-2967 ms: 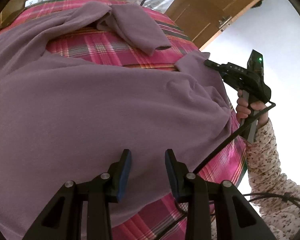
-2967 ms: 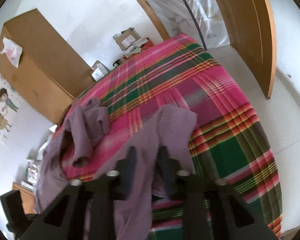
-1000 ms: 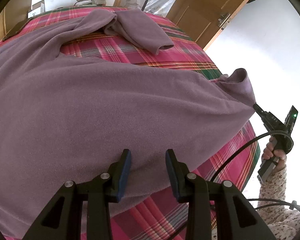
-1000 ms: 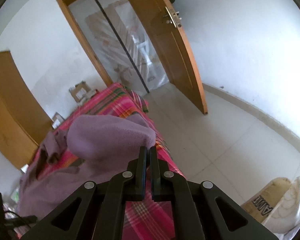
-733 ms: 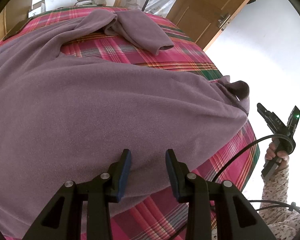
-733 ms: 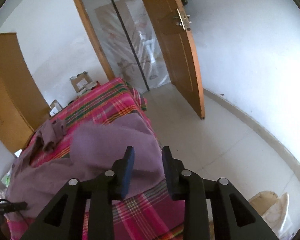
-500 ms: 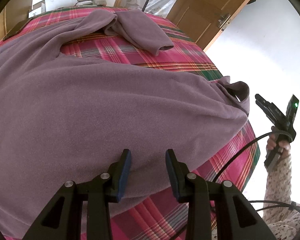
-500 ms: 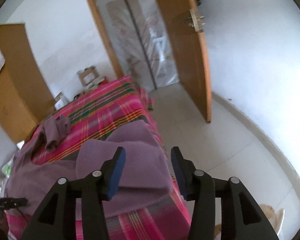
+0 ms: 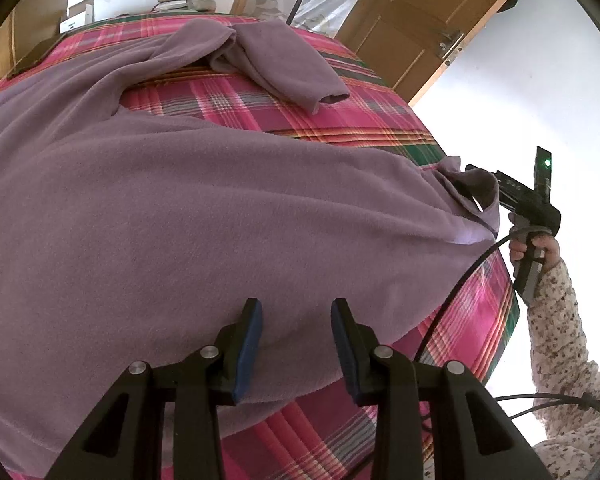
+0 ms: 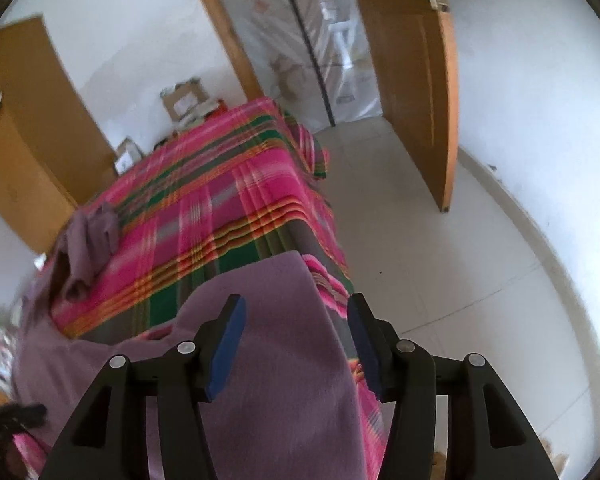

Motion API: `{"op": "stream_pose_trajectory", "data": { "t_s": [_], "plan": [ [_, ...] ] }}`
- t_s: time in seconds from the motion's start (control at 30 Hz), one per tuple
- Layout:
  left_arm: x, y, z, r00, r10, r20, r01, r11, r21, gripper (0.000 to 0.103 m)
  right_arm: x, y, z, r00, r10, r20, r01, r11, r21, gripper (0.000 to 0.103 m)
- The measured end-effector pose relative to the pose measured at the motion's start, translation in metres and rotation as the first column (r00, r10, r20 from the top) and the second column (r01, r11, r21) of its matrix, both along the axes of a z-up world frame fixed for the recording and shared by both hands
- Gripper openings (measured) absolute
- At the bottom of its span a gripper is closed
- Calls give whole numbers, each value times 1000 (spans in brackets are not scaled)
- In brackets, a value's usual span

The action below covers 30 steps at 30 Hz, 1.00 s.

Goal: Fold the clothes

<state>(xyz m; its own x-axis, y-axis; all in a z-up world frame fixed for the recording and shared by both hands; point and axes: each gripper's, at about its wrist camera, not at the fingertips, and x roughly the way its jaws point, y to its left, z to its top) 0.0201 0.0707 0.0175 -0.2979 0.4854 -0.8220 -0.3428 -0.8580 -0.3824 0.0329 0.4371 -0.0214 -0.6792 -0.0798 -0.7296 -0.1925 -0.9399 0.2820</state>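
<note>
A: Since the garment is a soft fleece, how will it handle, and where should it be taken?

B: Judged from its drape, the purple sweater (image 9: 204, 216) is light, limp and non-slippery; it will sag and bunch rather than hold a crease; take it at an edge or corner (hem, cuff or shoulder seam), never mid-panel, where only a pinch of loose cloth would lift.

A: State its location.

B: It lies spread, body uppermost, across the plaid bed cover (image 9: 268, 108); one sleeve (image 9: 284, 64) is doubled over at the far side of the bed; the other sleeve (image 10: 284, 344) runs along the bed's edge nearest the door (image 10: 412, 80).

A: Condition of the left tool?

B: The left tool (image 9: 296, 340) is released; its blue pads stand apart with nothing between them; it hovers over the near hem, the fleece directly below and ahead of the fingertips, not touching as far as can be seen.

A: And the right tool?

B: The right tool (image 10: 296, 340) is opening; the near sleeve passes beneath the gap, but neither pad presses on it, so nothing is gripped; in the left wrist view that tool sits just beside the sleeve's cuff (image 9: 474, 192) at the bed's edge, held by a hand (image 9: 534, 248) in a floral sleeve.
</note>
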Motion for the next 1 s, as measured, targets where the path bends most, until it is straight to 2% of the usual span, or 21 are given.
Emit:
{"op": "stream_pose_trajectory", "data": {
  "t_s": [0.23,0.3,0.4,0.5,0.57,0.67,0.77,1.0],
  "plan": [
    [-1,-1,0,1000,10,3,-10,1000,4,36,-22,-4,-10,998,17,58,-16,1000,-18,55],
    [-1,0,0,1000,12,3,-12,1000,3,36,-26,-9,-12,996,11,85,-12,1000,7,51],
    [-1,1,0,1000,14,1,-14,1000,1,36,-26,-14,-11,997,3,75,-6,999,38,45],
    [-1,1,0,1000,17,1,-17,1000,5,36,-22,-14,-8,998,-19,62,15,997,72,30],
    [0,1,0,1000,19,0,-19,1000,4,36,-18,-11,-6,998,-36,45,31,996,88,4],
    [1,1,0,1000,21,-3,-21,1000,-3,36,-12,-3,-1,999,-38,19,37,998,57,4],
    [0,1,0,1000,23,-2,-23,1000,-3,36,-7,3,3,998,-62,-7,63,995,74,4],
    [0,1,1,1000,21,-2,-21,1000,0,36,11,41,15,970,-227,-89,232,971,54,4]
  ]
}}
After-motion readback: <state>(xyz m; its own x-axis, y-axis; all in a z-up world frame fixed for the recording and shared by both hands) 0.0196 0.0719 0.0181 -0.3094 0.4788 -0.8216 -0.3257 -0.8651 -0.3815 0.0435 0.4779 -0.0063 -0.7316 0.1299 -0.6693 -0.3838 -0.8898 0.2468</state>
